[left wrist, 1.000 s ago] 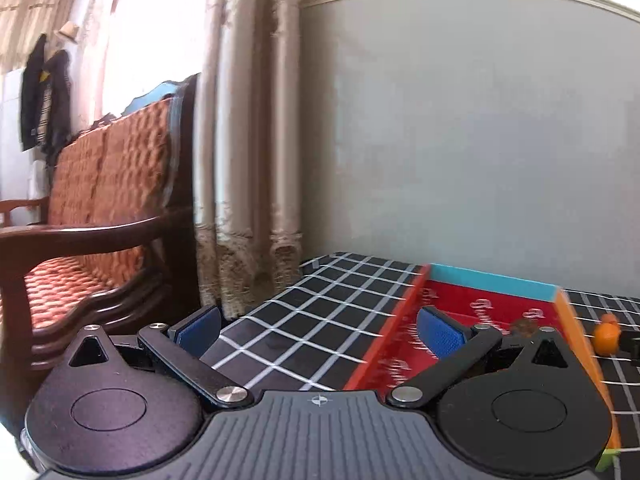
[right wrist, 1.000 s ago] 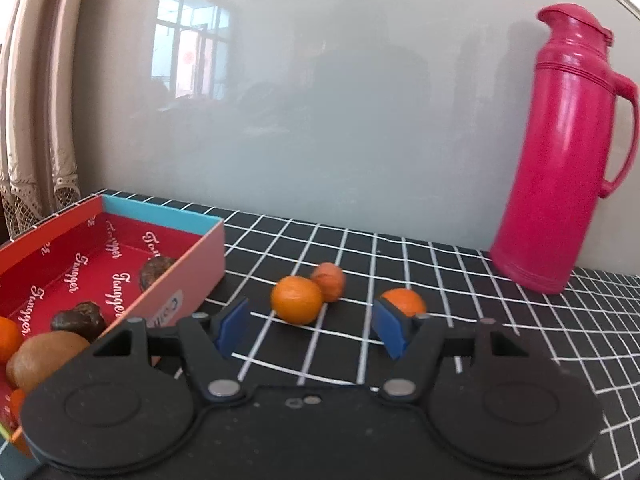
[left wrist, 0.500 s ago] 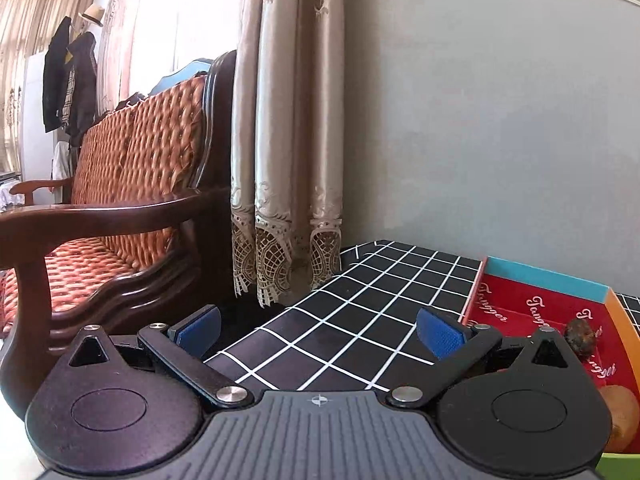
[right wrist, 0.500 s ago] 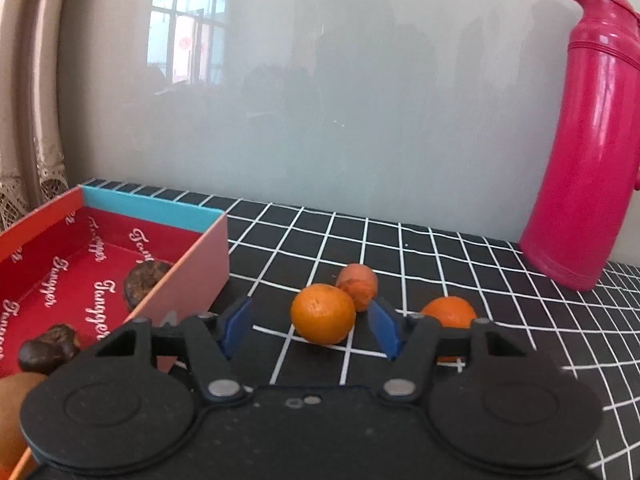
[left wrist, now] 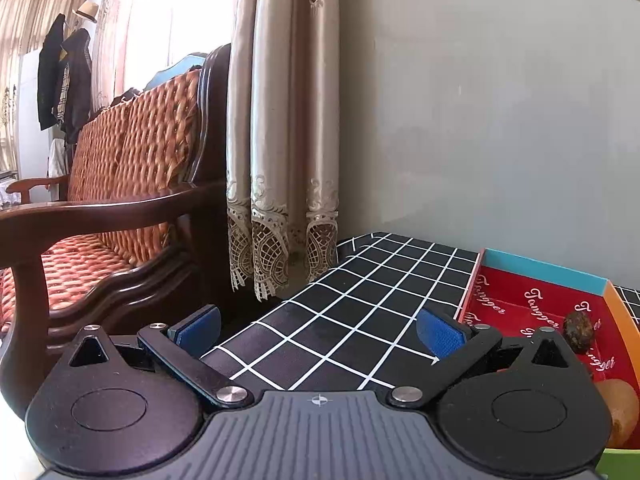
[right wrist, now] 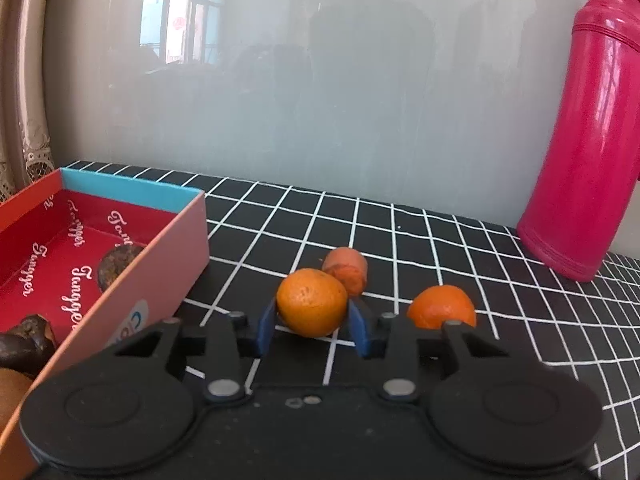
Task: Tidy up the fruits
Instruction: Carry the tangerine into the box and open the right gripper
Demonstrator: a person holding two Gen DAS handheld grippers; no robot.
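In the right wrist view my right gripper [right wrist: 313, 330] is shut on an orange tangerine [right wrist: 312, 301], its blue pads touching both sides. A smaller reddish-orange fruit [right wrist: 346, 270] lies just behind it and another tangerine [right wrist: 442, 307] to its right. The red box [right wrist: 176, 264] stands at the left with a dark fruit [right wrist: 116, 266] inside. In the left wrist view my left gripper [left wrist: 318, 326] is open and empty over the table's left edge. The red box [left wrist: 544, 276] sits at its right, holding a dark fruit [left wrist: 579, 330] and a brown kiwi [left wrist: 620, 410].
A tall pink thermos [right wrist: 588, 136] stands at the back right of the black checked tablecloth [right wrist: 400, 232]. A wooden sofa [left wrist: 120, 184] and a curtain [left wrist: 280, 132] are left of the table. A grey wall runs behind.
My right gripper moved forward and closed on the nearest tangerine. My left gripper swung left, away from the box, and stays open.
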